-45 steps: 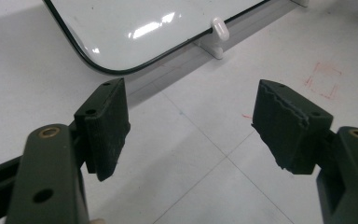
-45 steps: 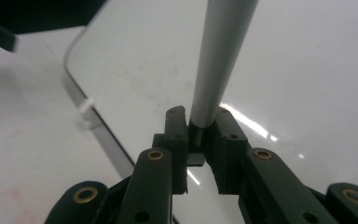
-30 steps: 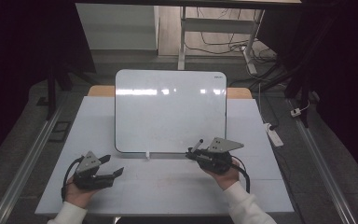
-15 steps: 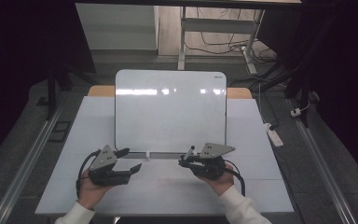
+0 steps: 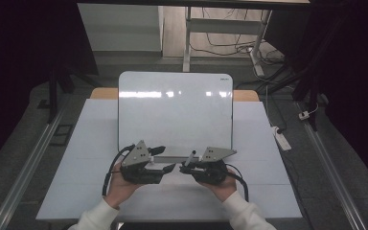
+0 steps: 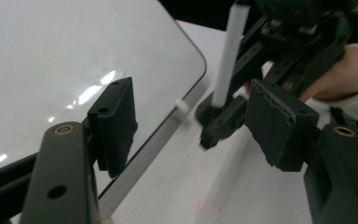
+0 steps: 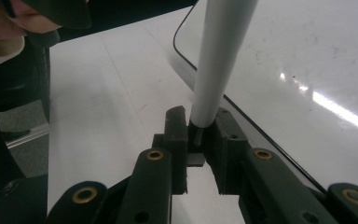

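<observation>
We work at a white table (image 5: 268,191) with a whiteboard (image 5: 175,115) lying flat on it. Our right gripper (image 5: 190,168) has its 2 jaws closed tight on a marker (image 7: 221,56): a white barrel that stands up between the pads, with its dark end down in the jaws. In the high view, the marker (image 5: 192,158) is at the near edge of the whiteboard, just right of the middle.

Our left gripper (image 5: 168,167) is close beside it and points toward it. Its jaws have just been closing a little, but they are wide apart now and nothing is pressed between them. In the left gripper view, the marker (image 6: 227,56) stands between the left jaws and a little beyond them.

We judge that the marker is already picked up and that the next step is to pull off its cap with the left gripper. The whiteboard is blank, so the writing is not yet begun. A small white piece (image 6: 182,110) sits at the whiteboard's edge; we cannot tell what it is.
</observation>
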### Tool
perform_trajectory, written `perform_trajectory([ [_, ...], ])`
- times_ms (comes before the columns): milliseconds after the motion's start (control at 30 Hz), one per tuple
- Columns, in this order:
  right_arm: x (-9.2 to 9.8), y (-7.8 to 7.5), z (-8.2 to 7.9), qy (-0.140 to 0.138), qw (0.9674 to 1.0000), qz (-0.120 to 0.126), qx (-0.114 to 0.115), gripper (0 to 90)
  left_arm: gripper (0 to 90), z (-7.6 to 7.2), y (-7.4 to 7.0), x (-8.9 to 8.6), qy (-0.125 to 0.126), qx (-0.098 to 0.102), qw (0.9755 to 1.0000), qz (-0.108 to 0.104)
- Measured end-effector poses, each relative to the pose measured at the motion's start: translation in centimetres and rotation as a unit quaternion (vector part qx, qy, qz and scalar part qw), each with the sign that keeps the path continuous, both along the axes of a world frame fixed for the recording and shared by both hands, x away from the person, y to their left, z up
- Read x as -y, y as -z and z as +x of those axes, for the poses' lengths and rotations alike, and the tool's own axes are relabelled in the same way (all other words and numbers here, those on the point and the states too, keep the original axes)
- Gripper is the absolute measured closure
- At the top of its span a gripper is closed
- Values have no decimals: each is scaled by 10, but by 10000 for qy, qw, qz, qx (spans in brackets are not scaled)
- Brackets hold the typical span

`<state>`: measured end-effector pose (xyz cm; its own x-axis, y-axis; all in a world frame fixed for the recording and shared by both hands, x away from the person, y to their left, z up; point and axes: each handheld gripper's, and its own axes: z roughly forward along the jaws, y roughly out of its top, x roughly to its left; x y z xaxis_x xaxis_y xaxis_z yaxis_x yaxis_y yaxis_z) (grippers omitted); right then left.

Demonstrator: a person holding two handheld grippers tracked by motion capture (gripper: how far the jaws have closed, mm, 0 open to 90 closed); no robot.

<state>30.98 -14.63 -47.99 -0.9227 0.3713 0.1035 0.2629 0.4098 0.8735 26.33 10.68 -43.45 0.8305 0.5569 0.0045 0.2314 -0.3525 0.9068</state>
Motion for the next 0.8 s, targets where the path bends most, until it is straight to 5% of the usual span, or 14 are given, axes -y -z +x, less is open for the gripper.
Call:
perform_trajectory([
  [300,-7,2,0,-71,9999,-42,-73,776,428,5,0,20,230,-5,9997,50],
  [800,-10,2,-1,-121,9998,-34,-120,775,794,11,5,35,364,-14,9992,186],
])
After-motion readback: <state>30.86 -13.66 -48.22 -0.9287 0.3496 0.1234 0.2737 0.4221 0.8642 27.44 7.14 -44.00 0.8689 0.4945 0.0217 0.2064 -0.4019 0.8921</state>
